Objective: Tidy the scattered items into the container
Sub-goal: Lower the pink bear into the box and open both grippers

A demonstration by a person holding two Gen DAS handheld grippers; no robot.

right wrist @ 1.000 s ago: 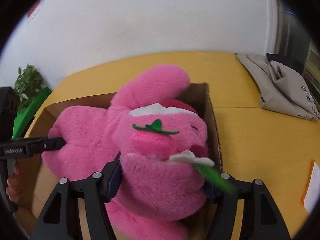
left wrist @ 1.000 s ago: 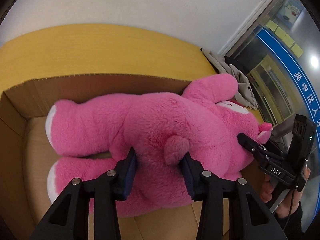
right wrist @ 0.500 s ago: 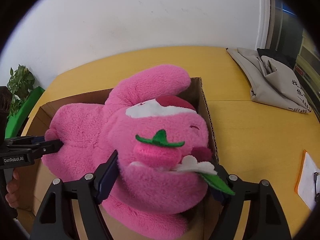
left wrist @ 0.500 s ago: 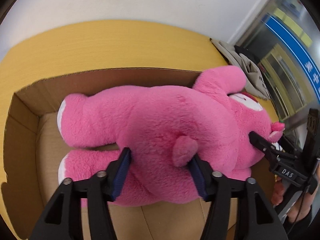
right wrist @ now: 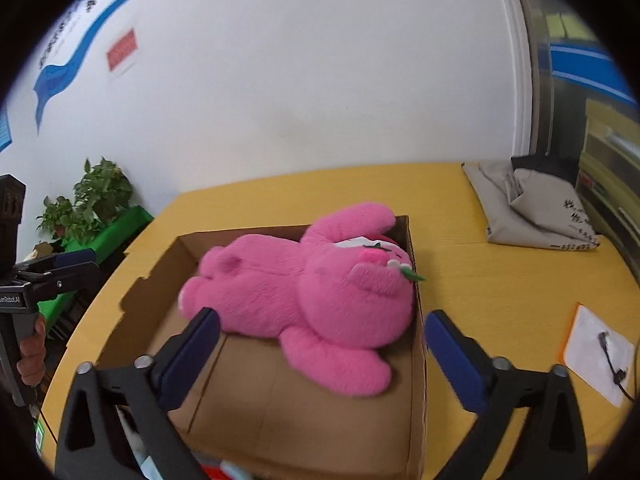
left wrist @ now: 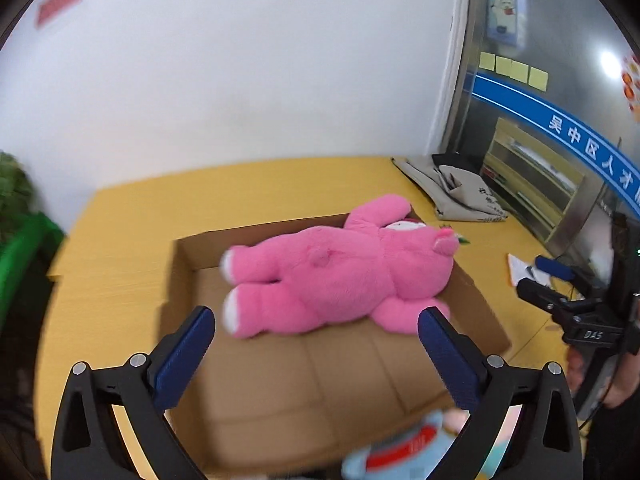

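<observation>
**Lying in the box: the pink plush, both tongs spread**

Lying on its side inside the open cardboard box (left wrist: pixel 188 276), the pink plush toy (left wrist: pixel 340 276) fills the far half of the container, its white-soled feet toward the left wall and its head against the right wall. From the right wrist view we see one ear poking up over the far corner of the box (right wrist: pixel 416 364) and the plush toy's (right wrist: pixel 312 284) face turned toward that right wall, a green felt leaf sticking out over the rim. The near half of the box floor is bare cardboard. The box stands on the yellow table (left wrist: pixel 132 208), well apart from a folded grey cloth bag (right wrist: pixel 528 216) at the far right and a sheet of paper (right wrist: pixel 596 356) with a cable on it.

We hold the left tongs (left wrist: pixel 316 328) above the near edge of the box, spread wide and gripping nothing, their blue pads framing the toy without touching it. The right tongs (right wrist: pixel 322 330) are likewise spread and empty, raised over the near right part of the box. Just below the left tongs a blurred light-blue and red item (left wrist: pixel 400 448) shows at the box's near side; we cannot tell what it is.
</observation>
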